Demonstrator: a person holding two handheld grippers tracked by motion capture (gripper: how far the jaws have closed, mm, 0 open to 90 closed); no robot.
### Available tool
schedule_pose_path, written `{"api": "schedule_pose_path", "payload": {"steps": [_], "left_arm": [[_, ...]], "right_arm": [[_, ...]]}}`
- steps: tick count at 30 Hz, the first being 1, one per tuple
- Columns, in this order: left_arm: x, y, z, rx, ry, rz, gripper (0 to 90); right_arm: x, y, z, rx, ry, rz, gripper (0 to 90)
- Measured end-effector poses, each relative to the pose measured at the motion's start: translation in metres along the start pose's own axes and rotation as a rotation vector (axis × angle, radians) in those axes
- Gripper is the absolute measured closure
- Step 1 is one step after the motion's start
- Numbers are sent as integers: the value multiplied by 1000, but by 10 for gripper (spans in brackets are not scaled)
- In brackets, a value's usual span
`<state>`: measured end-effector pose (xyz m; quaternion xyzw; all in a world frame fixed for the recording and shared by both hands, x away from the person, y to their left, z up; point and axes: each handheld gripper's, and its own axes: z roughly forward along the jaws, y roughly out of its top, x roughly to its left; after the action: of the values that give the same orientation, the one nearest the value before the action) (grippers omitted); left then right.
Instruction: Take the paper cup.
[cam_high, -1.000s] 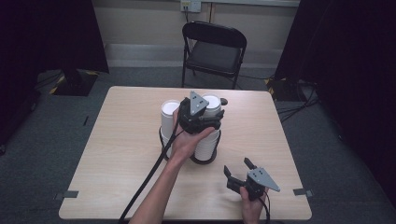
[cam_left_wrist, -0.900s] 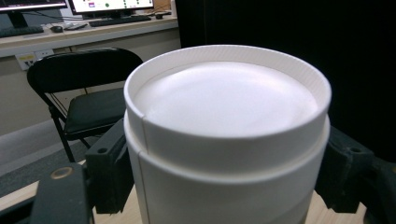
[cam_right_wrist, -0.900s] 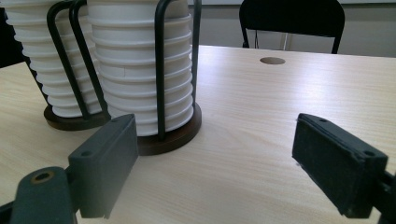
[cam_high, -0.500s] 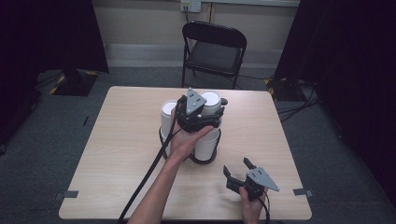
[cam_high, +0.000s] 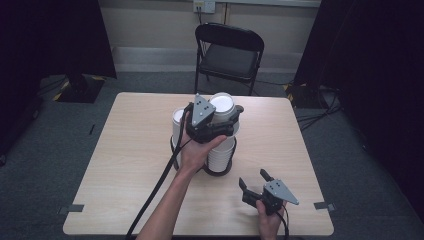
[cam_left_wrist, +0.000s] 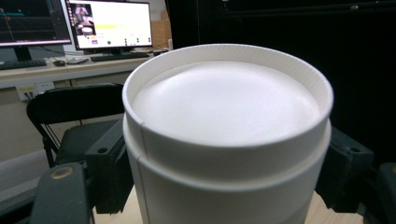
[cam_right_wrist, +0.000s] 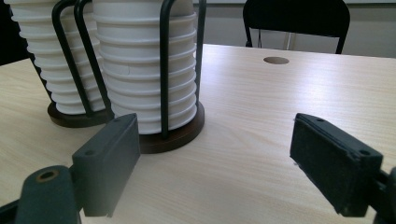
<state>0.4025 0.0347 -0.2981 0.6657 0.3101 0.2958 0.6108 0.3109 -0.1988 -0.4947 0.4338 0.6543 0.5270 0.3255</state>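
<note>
On the left of the wooden table nothing had been set down; the boards there lay bare toward the near edge. Toward the middle stood a dark wire holder with two stacks of white paper cups side by side, the left stack showing its top just beside the person's left hand. That hand held the left gripper up over the right stack, and its black fingers were clamped on either side of the top cup, which sat upside down with its recessed base facing up. In the left gripper view the cup appeared nested over another one below it, so I judged it had been grasped but not yet pulled free of the stack; whether it had started to lift clear I could not tell. Farther right and nearer, the right gripper rested low by the near edge of the table, well apart from the holder, its fingers spread wide with nothing between them and only bare tabletop in the gap. No loose cup stood anywhere on the table, so by my reading the work was at an early stage: one cup gripped at the top of the right stack, the drawing off and the setting down left to do, and the right gripper waiting idle. A folding chair stood beyond the far edge.
</note>
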Motion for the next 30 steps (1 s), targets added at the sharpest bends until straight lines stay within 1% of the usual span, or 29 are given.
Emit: {"api": "schedule_pose_path", "payload": {"steps": [1,4,6,7,8,9,10,11,14,16,18,20,21,23,25,26,27,28,30], "left_arm": [[0,1,-1,-6,3,-5,208],[3,4,-4,-7,3,3,208],[4,6,-6,-7,-21,-1,208],[4,6,-7,-7,-22,5,208],[4,7,-9,-5,-12,17,208],[4,8,-9,-11,-7,10,208],[5,9,-10,-14,-11,6,208],[6,9,-12,-10,-13,14,208],[8,12,-16,-23,-8,2,207],[11,14,-19,-20,-4,-4,208],[13,16,-22,-15,4,9,209],[13,17,-26,-23,6,-7,209],[14,18,-28,-24,2,-3,209],[14,19,-31,-35,-11,-10,209],[13,19,-34,-34,-20,-12,209],[11,19,-34,-41,-31,-14,209],[10,18,-36,-36,-42,4,209],[10,17,-37,-35,-39,6,209],[10,17,-40,-37,-60,-9,209]], "right_arm": [[0,0,0,0,0,-1,153],[0,0,0,0,0,0,153],[0,0,0,0,1,0,153],[0,0,0,2,-3,-3,153],[0,0,0,2,-1,-3,153],[0,0,0,3,-1,-3,153],[0,0,0,4,-1,-3,153],[0,0,0,4,-2,-3,153],[1,0,0,5,-2,-3,153],[0,0,1,5,-2,-4,153],[0,0,1,5,-1,-4,153],[0,0,1,9,-1,-6,153],[1,0,1,10,0,-6,153],[1,0,1,10,-1,-7,153],[0,0,1,9,-1,-6,153],[0,0,1,9,-1,-6,153],[1,0,1,10,-1,-5,153],[1,0,1,9,-2,-6,153],[1,0,1,9,0,-6,153]]}}
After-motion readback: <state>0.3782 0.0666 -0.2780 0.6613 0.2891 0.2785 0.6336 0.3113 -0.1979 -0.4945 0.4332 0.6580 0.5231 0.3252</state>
